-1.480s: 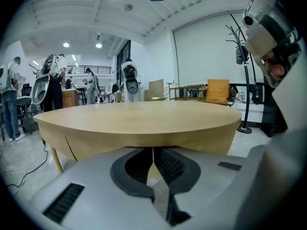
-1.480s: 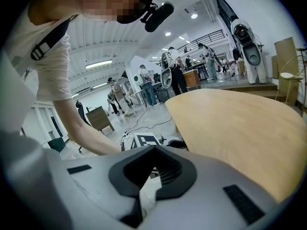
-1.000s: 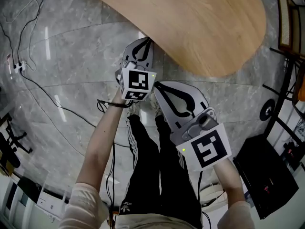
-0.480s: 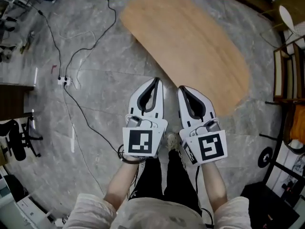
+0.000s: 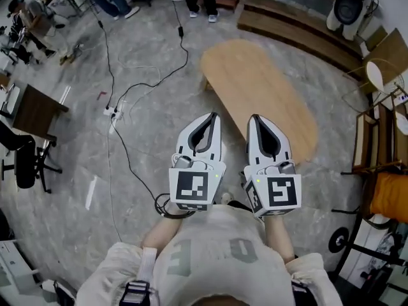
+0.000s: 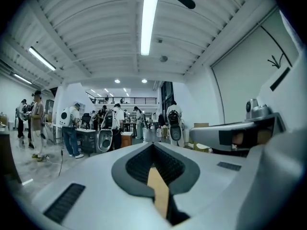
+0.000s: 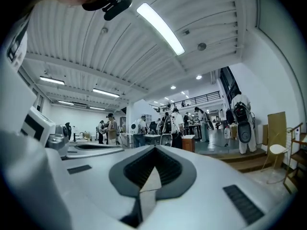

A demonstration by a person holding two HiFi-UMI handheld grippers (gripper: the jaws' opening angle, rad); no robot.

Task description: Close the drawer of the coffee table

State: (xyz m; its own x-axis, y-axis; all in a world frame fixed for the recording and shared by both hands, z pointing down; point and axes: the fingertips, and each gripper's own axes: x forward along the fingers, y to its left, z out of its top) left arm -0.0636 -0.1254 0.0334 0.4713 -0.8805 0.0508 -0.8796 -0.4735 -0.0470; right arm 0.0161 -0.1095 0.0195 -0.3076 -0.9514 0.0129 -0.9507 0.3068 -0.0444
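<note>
The coffee table (image 5: 261, 97) has an oval wooden top and stands on the grey floor ahead of me; no drawer shows from this angle. My left gripper (image 5: 210, 116) and right gripper (image 5: 254, 118) are held side by side, level, high above the floor and short of the table's near end. Both are shut with nothing between the jaws. In the left gripper view the left gripper (image 6: 153, 145) points across the room at distant people. The right gripper (image 7: 154, 149) likewise faces the open hall in the right gripper view.
Black cables and a power strip (image 5: 111, 111) trail over the floor at left. A dark desk (image 5: 35, 110) and an office chair (image 5: 25, 164) stand at far left. Wooden steps (image 5: 299, 30) lie behind the table, and chairs (image 5: 376, 171) line the right side.
Both grippers have risen from low beside the table to chest height and levelled out. The table now looks smaller and farther below. More of the room has come into view.
</note>
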